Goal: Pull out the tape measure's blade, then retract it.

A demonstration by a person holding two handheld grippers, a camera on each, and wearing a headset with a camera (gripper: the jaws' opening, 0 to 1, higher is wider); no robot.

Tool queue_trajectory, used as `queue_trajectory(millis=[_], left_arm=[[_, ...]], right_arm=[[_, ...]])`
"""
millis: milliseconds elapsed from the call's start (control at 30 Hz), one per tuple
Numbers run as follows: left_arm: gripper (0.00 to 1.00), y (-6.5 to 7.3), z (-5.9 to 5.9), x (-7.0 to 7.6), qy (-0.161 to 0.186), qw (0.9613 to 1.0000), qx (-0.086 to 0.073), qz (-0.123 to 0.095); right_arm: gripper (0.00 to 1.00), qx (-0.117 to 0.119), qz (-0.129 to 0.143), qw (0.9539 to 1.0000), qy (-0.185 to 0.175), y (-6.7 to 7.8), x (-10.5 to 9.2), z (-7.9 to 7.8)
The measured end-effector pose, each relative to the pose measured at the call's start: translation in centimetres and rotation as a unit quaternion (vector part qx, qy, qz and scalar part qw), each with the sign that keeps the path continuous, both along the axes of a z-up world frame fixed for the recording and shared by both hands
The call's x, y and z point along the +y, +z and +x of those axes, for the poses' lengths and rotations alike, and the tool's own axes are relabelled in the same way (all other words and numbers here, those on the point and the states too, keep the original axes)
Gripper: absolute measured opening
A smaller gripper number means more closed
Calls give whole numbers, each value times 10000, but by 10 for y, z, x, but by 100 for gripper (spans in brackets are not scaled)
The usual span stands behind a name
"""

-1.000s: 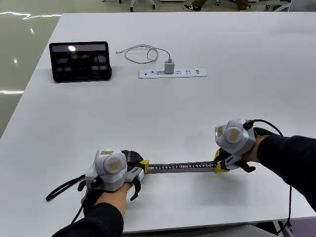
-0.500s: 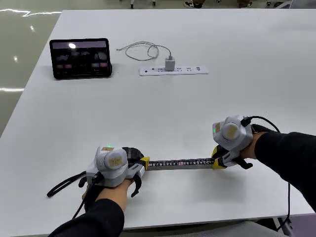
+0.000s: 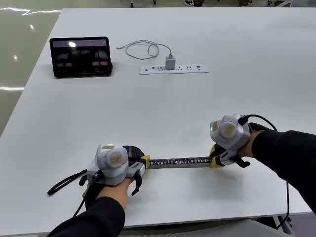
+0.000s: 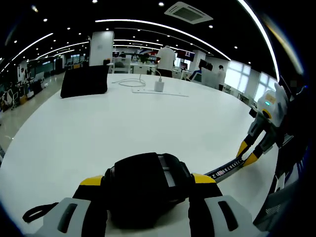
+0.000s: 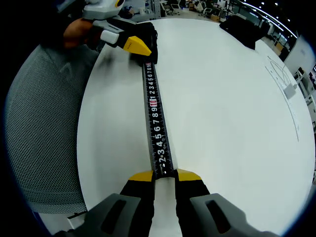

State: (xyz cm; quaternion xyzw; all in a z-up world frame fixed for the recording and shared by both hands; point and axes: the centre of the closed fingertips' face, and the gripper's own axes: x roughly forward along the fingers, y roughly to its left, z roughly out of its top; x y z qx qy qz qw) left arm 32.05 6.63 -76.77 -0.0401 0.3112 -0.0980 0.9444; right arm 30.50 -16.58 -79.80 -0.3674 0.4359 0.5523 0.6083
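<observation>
The tape measure [image 3: 132, 152] lies low at the near edge of the smooth white surface [image 3: 173, 113], between the two hands. Its body is a rounded, black, rubbery block, and the left claw [image 3: 140, 165] clamps it from both sides with yellow-tipped grey jaws. In the left gripper view the block sits between those jaws. A thin black wrist strap [image 3: 61, 185] loops off to the left of it across the surface.

The blade [image 3: 180, 161] is drawn out in a straight, flat, dark strip printed with pale numerals. It runs just above the surface from the body's mouth to the right claw [image 3: 216, 160]. That claw is nearly closed, and its yellow tips pinch the blade's free end.

At the far side stand a dark, glossy tablet [image 3: 80, 57] propped upright and a flat white power strip [image 3: 173, 69]. The strip holds a boxy charger [image 3: 169, 63] with a coiled grey cable [image 3: 143, 49].
</observation>
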Motion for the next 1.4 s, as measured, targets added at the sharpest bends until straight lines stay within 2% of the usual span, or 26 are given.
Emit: queue_trajectory(millis=[1400], left_arm=[[63, 0, -1, 0, 1, 10000, 46, -20]], right_arm=[[11, -73, 218, 9997, -23, 1, 25, -1]])
